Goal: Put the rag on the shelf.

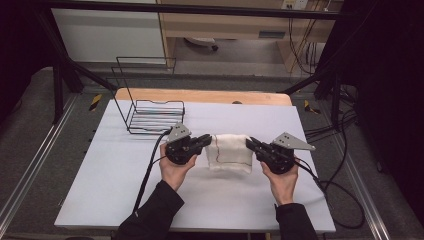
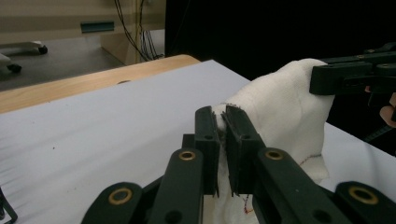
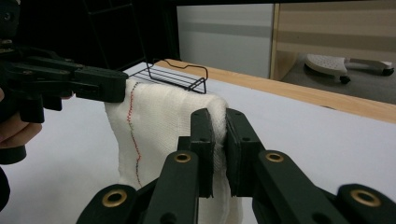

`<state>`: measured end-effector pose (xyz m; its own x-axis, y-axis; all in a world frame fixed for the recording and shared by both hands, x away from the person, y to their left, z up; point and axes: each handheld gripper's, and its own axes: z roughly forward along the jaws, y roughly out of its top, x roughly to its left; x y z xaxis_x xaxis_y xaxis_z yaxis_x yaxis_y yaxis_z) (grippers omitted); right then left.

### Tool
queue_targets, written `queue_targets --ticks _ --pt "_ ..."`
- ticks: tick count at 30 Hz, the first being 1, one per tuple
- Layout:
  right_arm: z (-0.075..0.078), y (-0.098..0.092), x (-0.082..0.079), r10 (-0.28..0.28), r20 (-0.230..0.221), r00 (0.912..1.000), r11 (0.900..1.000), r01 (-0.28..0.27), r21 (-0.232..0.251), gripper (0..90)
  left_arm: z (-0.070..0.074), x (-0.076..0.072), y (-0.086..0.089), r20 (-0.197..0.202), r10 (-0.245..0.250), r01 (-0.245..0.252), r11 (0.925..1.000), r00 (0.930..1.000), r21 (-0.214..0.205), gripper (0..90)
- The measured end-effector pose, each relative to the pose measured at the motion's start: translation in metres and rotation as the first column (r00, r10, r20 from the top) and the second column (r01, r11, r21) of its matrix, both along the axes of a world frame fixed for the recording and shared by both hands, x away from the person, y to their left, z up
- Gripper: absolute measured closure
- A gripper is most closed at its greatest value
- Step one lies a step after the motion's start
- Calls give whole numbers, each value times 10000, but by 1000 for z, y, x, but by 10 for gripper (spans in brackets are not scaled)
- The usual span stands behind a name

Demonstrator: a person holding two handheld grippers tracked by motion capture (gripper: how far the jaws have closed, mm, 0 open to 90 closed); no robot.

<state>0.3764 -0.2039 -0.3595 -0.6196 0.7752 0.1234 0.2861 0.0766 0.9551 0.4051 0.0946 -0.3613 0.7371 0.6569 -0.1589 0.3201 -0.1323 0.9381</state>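
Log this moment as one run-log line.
left gripper: shut on white knitted cloth | right gripper: shut on its opposite edge | cloth: lifted between them | black wire rack: behind, untouched

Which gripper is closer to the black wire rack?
The left gripper. It holds the white cloth just in front of the wire rack; the right gripper grips the cloth's far side, farther away.

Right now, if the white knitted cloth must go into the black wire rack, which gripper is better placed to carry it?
Left gripper: it grips the white knitted cloth on the side nearer the black wire rack.
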Motion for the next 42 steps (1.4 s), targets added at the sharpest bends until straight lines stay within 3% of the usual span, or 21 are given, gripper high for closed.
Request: queue_targets --ticks 19,42 --pt "19 18 -6 -1 875 9962 9998 -18 215 829 26 -10 21 749 261 -228 9987 9969 -447 840" --pt "47 64 -3 153 1692 9855 9968 -283 743 830 58 -14 64 1362 963 -853 9928 9860 -841 841"
